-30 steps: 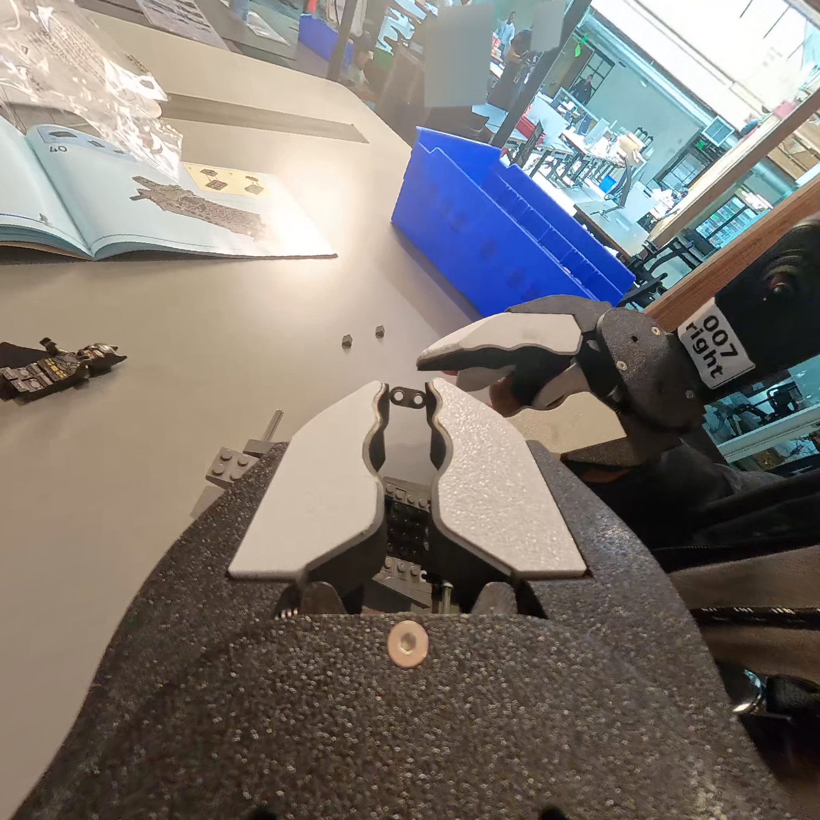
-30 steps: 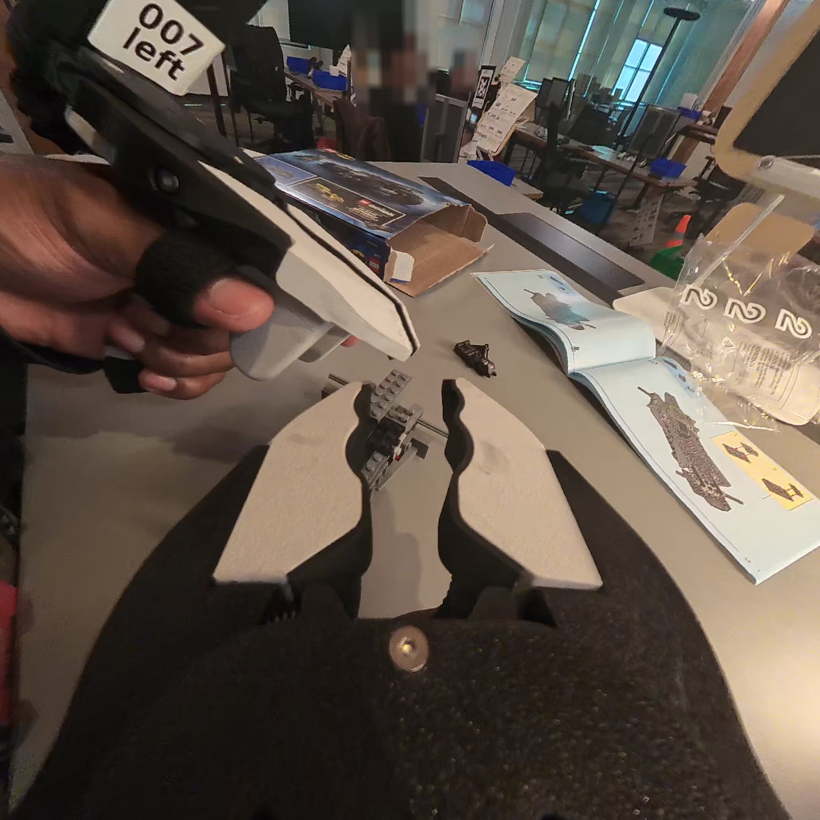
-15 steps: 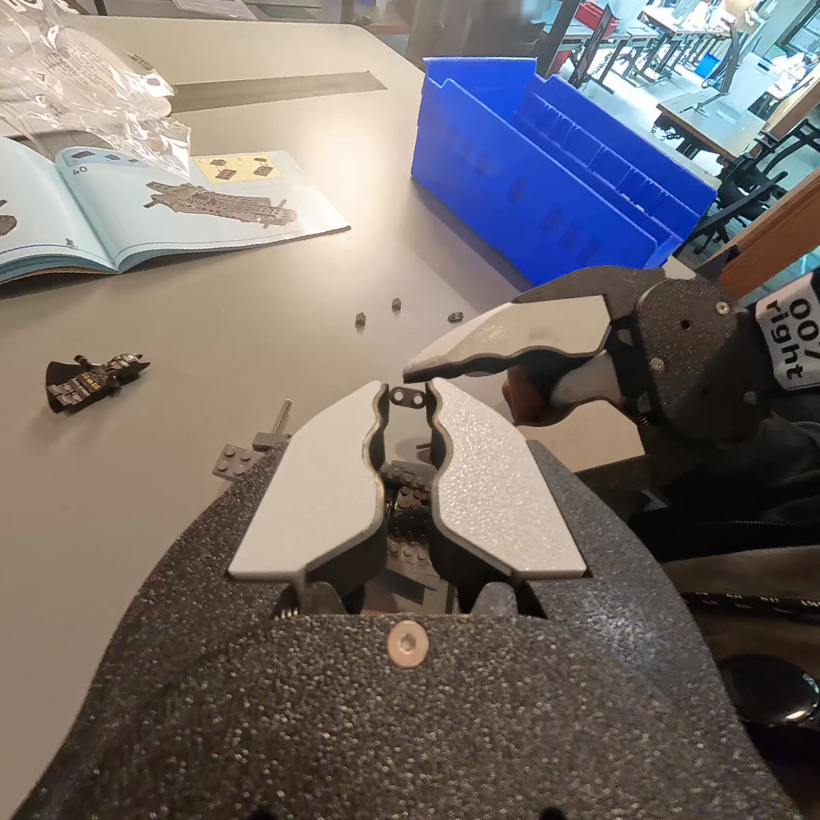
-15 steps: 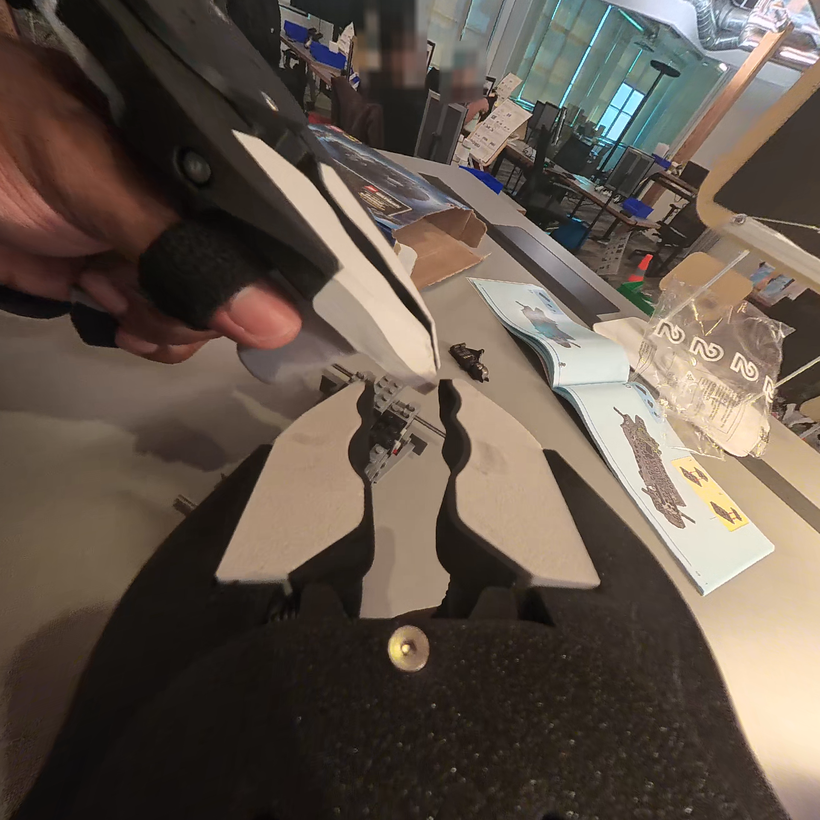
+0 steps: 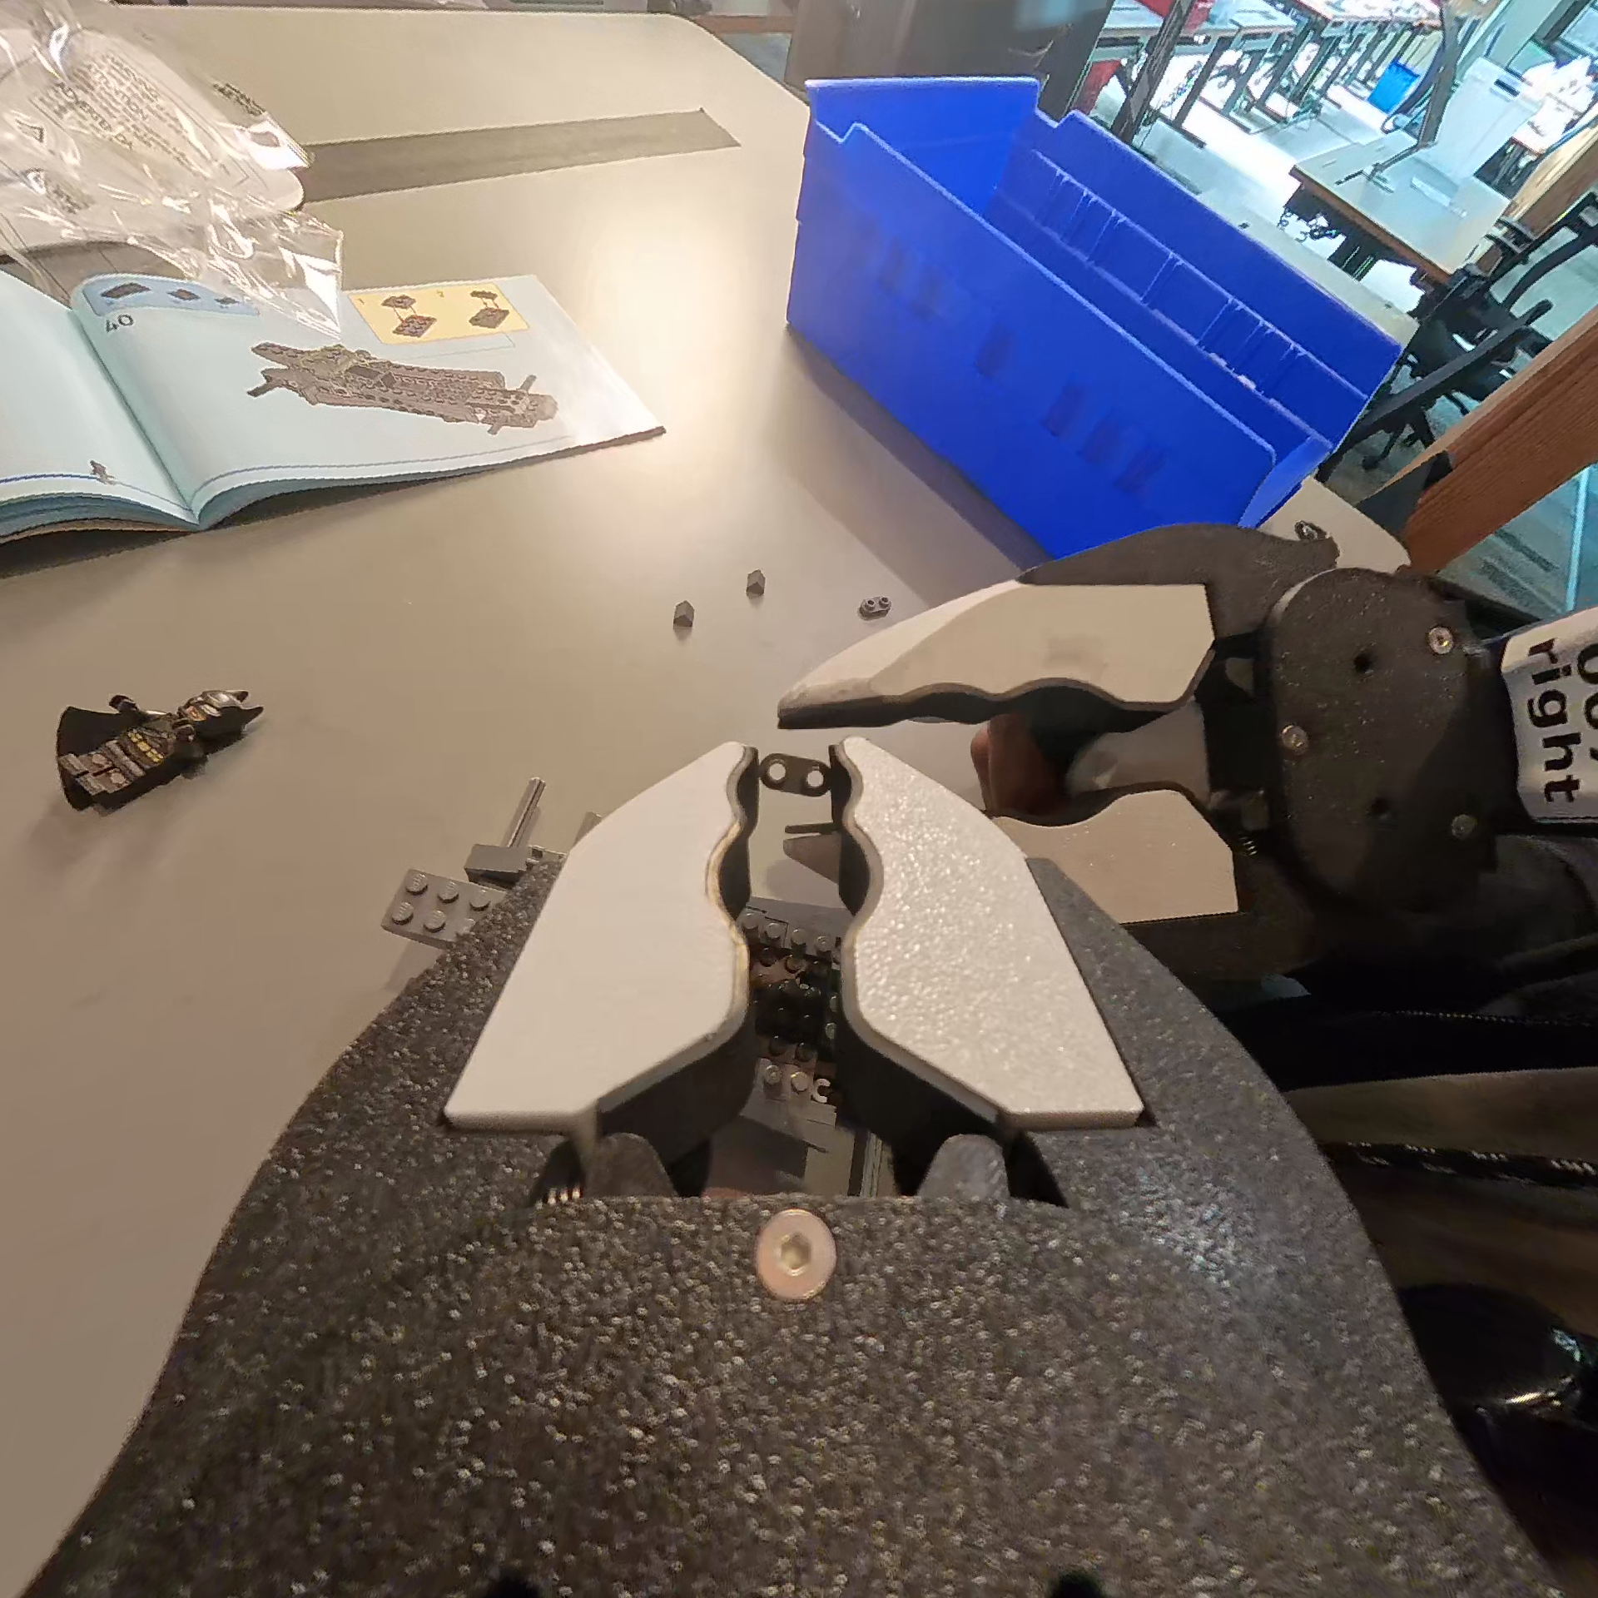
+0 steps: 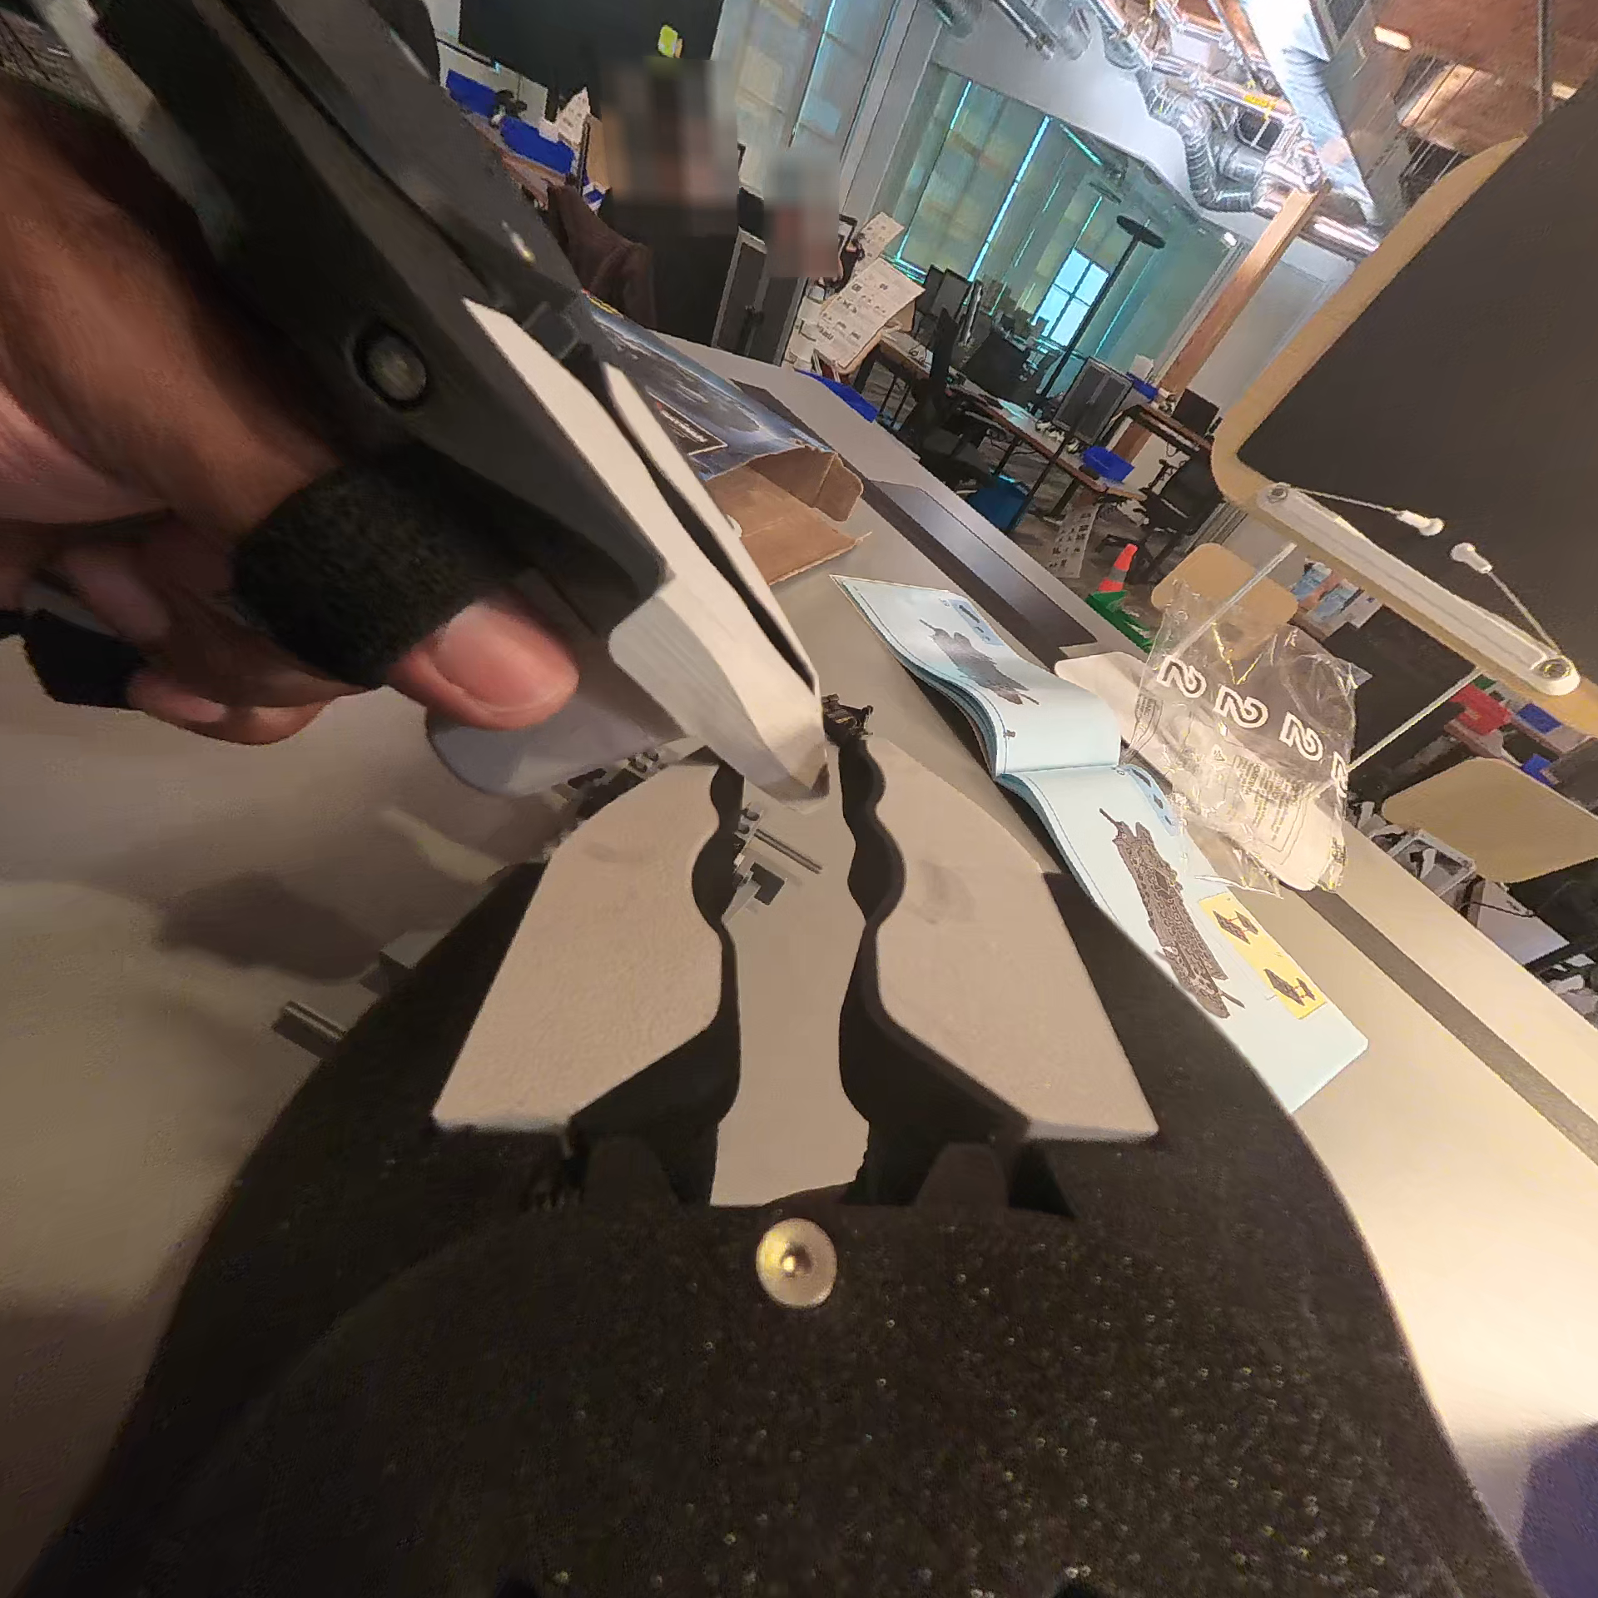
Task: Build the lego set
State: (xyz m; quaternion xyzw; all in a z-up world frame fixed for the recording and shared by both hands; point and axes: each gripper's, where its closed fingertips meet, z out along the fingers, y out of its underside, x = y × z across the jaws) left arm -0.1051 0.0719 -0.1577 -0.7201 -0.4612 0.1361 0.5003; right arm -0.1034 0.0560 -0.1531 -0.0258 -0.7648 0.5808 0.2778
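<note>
Leftmost, a small black caped minifigure (image 5: 147, 751) lying on the grey bench (image 5: 432, 623), left hand-held gripper (image 5: 791, 772) pinching a tiny dark two-hole plate (image 5: 794, 775) at its fingertips, right hand-held gripper (image 5: 800, 731) hovering just above, jaws narrowly parted, nothing visibly gripped, blue plastic bin (image 5: 1081, 320) sitting behind.

Bright window daylight, soft shadows, wide-angle edge warp; right view motion-blurred.

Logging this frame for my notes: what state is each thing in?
Left gripper: shut on a small dark two-hole plate.
Right gripper: open, nothing held.
Booklet: lying open.
Blue bin: upright on table.
Minifigure: lying flat.
Plastic bag: crumpled, on the booklet's edge.
Cardboard box: flap open.
</note>
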